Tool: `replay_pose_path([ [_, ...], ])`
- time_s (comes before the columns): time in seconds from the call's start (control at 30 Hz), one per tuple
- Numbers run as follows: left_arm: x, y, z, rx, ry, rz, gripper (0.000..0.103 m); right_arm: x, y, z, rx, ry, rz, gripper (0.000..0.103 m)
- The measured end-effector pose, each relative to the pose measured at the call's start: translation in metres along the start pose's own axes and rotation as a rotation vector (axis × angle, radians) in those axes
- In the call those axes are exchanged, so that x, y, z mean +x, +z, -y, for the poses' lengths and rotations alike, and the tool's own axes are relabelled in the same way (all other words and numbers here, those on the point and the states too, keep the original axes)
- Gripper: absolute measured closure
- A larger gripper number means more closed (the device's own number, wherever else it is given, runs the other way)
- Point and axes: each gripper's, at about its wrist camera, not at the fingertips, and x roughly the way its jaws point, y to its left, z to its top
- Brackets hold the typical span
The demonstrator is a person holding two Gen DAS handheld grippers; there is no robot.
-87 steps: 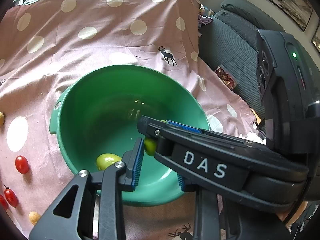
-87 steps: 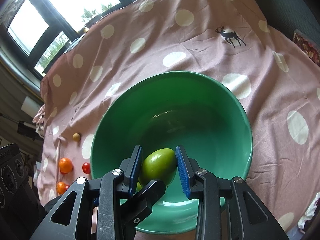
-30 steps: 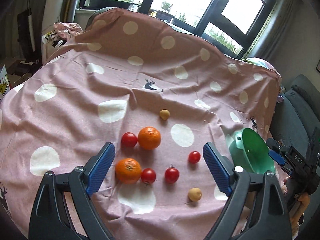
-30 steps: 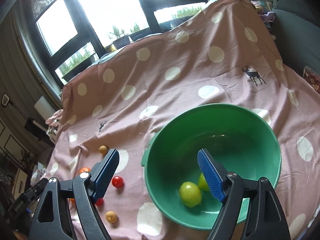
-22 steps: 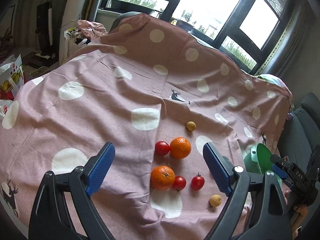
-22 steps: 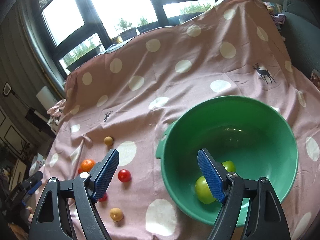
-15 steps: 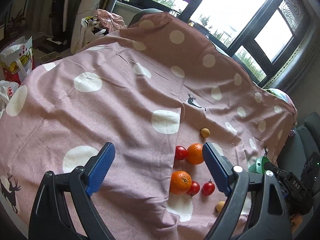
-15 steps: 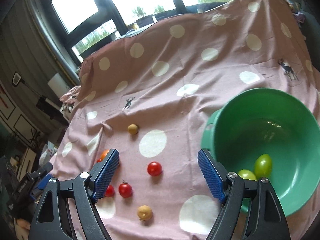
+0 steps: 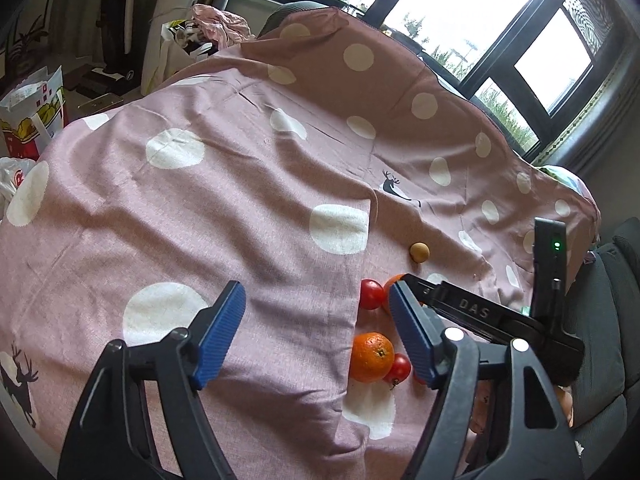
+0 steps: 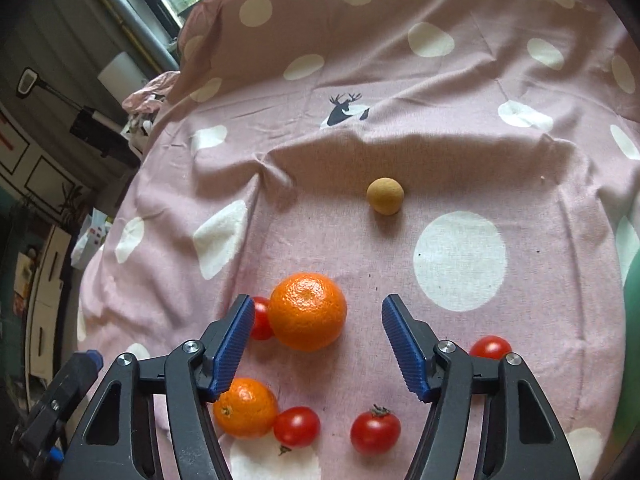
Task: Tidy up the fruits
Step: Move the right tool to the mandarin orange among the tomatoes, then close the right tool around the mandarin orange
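My right gripper (image 10: 320,336) hovers low over the fruit on the pink dotted cloth (image 10: 460,140). Its jaws are closing, with the larger orange (image 10: 307,311) between them, nearer the left pad and untouched. A smaller orange (image 10: 245,408) lies under the left finger. Several cherry tomatoes (image 10: 375,432) lie around, and a tan round fruit (image 10: 385,196) sits farther back. My left gripper (image 9: 316,332) is over bare cloth left of the pile, jaws closing on nothing. From there I see an orange (image 9: 371,357) and a tomato (image 9: 371,294).
A sliver of the green bowl (image 10: 630,280) shows at the right edge. The right tool's black handle (image 9: 480,314) crosses the left wrist view over the fruit. A grey sofa (image 9: 616,320) stands right of the table; bags and clutter (image 9: 32,112) lie on the floor left.
The right gripper swung left from above the green bowl and dropped over the oranges and tomatoes. Both grippers' jaws have narrowed. The left gripper barely shifted over the last half second.
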Motion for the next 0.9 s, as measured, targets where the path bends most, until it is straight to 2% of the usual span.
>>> replay_pose_path([
  [0.1,0.002,-0.001,0.004,0.018,0.007,-0.004,0.03,0.01,0.003,0.002,0.011,0.012,-0.02,0.044],
  [0.17,0.004,-0.002,0.007,0.032,0.013,-0.008,0.03,0.013,0.002,0.004,0.017,0.035,-0.032,0.054],
  [0.2,0.004,-0.003,0.009,0.038,0.012,-0.01,0.03,0.014,0.002,0.005,0.018,0.05,-0.042,0.055],
  [0.33,0.006,-0.004,0.014,0.054,-0.007,-0.018,0.03,0.006,-0.001,0.007,0.018,0.031,-0.041,0.056],
  [0.47,0.01,-0.007,0.022,0.077,-0.021,-0.037,0.033,-0.022,-0.008,0.021,0.021,0.062,-0.021,0.056],
  [0.63,0.018,-0.018,0.043,0.133,-0.034,-0.07,0.039,-0.054,-0.034,0.045,-0.006,-0.017,-0.023,0.056],
  [0.77,0.027,-0.029,0.06,0.179,-0.05,-0.102,0.045,-0.056,-0.051,0.067,0.012,-0.05,-0.053,0.056],
  [0.9,0.038,-0.04,0.072,0.218,-0.059,-0.143,0.045,-0.051,-0.055,0.077,0.014,-0.059,-0.038,0.056],
])
